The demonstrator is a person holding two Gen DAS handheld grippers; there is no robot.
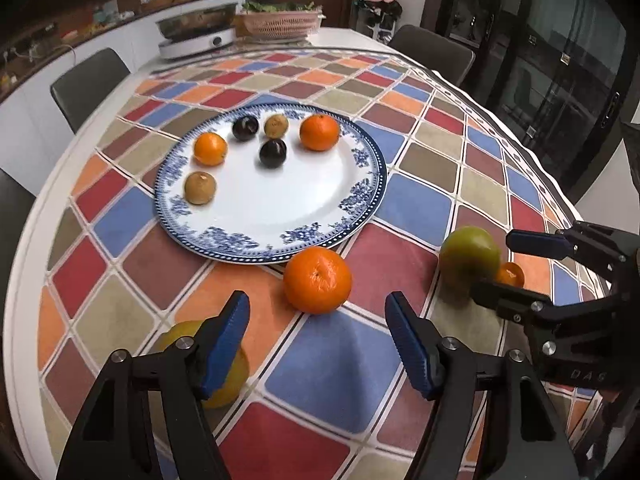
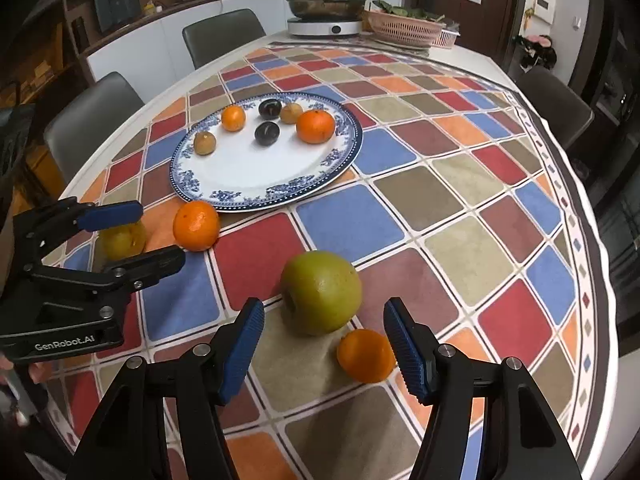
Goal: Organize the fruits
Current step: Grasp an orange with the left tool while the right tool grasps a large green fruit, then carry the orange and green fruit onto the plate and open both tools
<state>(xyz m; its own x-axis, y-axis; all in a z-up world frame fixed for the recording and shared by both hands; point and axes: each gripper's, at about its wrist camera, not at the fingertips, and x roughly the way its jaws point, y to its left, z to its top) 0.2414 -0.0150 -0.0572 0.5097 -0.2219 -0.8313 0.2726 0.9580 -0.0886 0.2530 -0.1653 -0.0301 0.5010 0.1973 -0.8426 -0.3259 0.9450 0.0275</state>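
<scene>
Left gripper (image 1: 318, 334): jaws spread, empty; round orange mandarin (image 1: 318, 280) ahead on the checked cloth, beside the blue-rimmed white plate (image 1: 360, 216).
Right gripper (image 2: 324, 340): jaws spread, empty; large green apple (image 2: 320, 292) near.
Approach: centre the fruit, close gently.

Six fruits sit on the plate (image 2: 352, 142); nearer, on the counter (image 2: 472, 256), a tangerine (image 2: 196, 226) lies left of the apple (image 2: 320, 292); a lemon (image 2: 122, 240) lies further left.

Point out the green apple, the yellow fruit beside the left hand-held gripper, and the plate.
green apple (image 2: 320, 290): right wrist view, middle of its skin.
yellow fruit (image 2: 120, 240): right wrist view, visible front, between the left hand-held gripper's fingers.
plate (image 1: 280, 200): left wrist view, bare white centre.
</scene>
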